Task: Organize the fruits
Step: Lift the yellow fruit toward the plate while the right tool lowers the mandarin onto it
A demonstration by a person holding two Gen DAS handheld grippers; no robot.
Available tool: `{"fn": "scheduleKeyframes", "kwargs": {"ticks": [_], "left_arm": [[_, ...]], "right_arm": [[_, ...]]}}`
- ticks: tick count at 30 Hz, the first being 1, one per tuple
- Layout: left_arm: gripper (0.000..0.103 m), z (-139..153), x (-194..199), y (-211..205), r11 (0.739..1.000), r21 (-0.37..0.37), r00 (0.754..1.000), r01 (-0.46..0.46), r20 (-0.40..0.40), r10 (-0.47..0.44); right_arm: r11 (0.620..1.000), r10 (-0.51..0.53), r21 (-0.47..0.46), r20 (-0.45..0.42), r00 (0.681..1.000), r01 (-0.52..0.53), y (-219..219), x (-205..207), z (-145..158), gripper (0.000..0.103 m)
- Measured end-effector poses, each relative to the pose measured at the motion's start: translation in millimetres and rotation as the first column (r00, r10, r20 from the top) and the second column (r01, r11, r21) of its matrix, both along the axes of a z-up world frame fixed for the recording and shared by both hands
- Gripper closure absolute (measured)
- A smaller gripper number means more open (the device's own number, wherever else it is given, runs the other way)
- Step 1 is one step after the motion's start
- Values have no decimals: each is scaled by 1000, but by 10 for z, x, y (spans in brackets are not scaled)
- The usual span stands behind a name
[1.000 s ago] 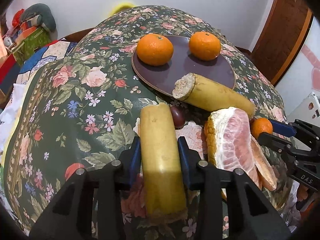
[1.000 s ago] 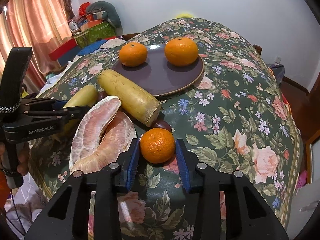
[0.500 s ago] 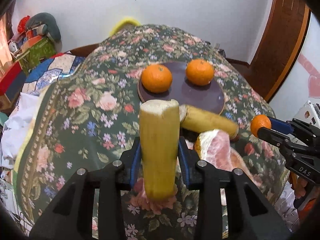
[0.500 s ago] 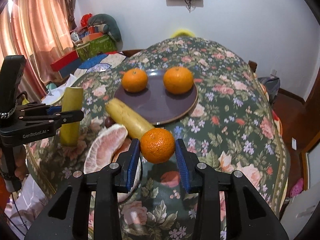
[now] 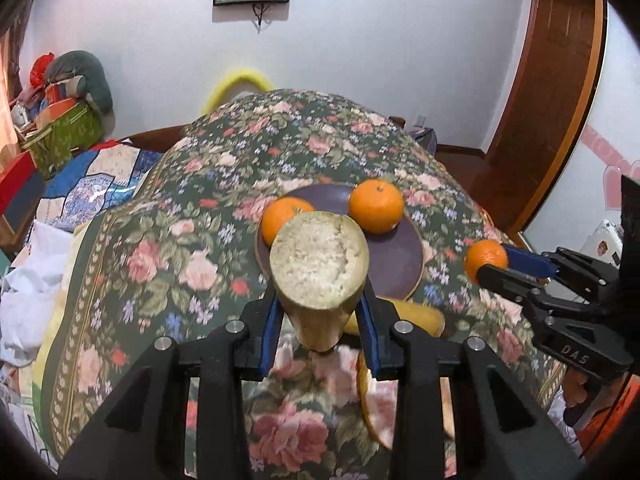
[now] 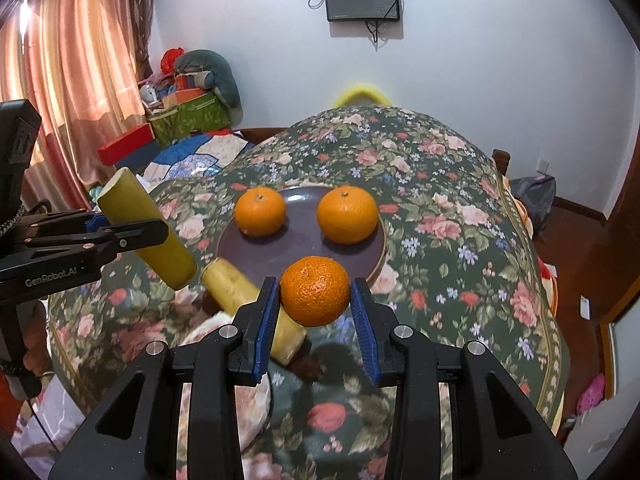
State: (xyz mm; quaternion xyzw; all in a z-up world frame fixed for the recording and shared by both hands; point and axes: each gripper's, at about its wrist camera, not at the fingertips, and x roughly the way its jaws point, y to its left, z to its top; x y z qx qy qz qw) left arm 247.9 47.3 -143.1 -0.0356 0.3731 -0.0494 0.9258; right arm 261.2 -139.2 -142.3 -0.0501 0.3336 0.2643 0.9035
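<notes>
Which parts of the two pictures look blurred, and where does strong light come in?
Left wrist view: the pomelo piece under the left gripper is smeared. Right wrist view: the curtain glows with backlight; the held orange looks sharp.

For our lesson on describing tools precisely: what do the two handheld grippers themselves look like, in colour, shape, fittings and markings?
Both are black, angular plastic frames with triangular cut-outs and silver bolt heads. Each finger ends in a ribbed blue pad. The left gripper carries white lettering reading GenRobot.AI on its side, with a thin dark cable hanging near its handle. The right gripper shows the letters DAS. No sleeves are visible.
</notes>
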Motion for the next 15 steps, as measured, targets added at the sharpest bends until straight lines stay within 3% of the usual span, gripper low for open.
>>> {"fn": "scheduleKeyframes", "kwargs": {"ticks": [15], "left_arm": [[69, -40, 490, -89, 1000, -12, 1000, 18, 15, -18]], "right_arm": [[1000, -14, 9, -8, 1000, 14, 64, 447, -133, 70]]}}
